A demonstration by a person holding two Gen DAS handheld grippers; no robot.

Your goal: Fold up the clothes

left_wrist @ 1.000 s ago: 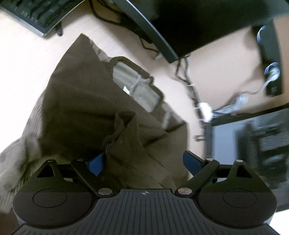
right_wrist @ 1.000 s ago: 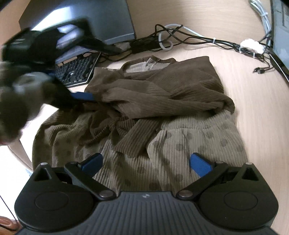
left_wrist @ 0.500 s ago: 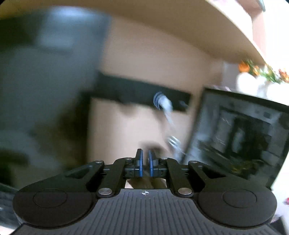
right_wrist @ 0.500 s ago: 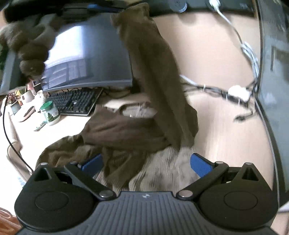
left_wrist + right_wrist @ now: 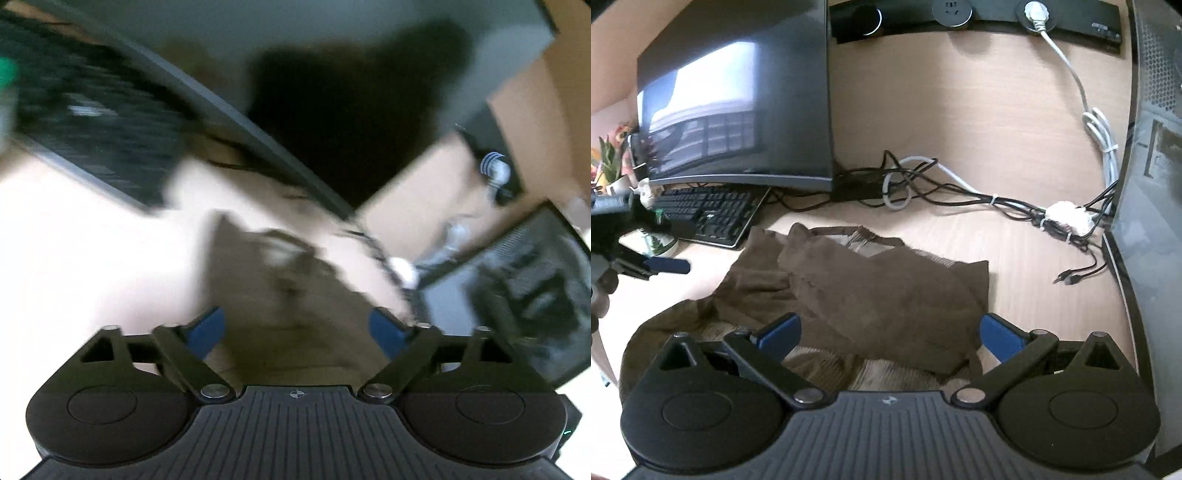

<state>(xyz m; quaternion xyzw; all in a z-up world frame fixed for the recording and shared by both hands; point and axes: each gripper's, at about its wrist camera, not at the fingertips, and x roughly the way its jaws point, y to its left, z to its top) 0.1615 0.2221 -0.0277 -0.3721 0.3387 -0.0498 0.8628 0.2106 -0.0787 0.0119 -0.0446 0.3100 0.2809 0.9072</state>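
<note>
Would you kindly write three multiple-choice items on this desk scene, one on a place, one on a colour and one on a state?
1. Where does the keyboard lie?
A. Below the monitor, left of the garment
B. On the garment
C. Right of the cables

2. What colour are the pads on the fingers of the right gripper?
A. Red
B. Blue
C. Yellow

3. How does the left gripper stand?
A. Shut on the garment
B. Shut on nothing
C. Open, with nothing between its fingers

Answers:
1. A, since the right wrist view shows the keyboard under the monitor's lower edge, with the garment to its right.
2. B, since both pads show blue.
3. C, since its blue pads stand wide apart and the blurred garment lies beyond them on the desk.
</note>
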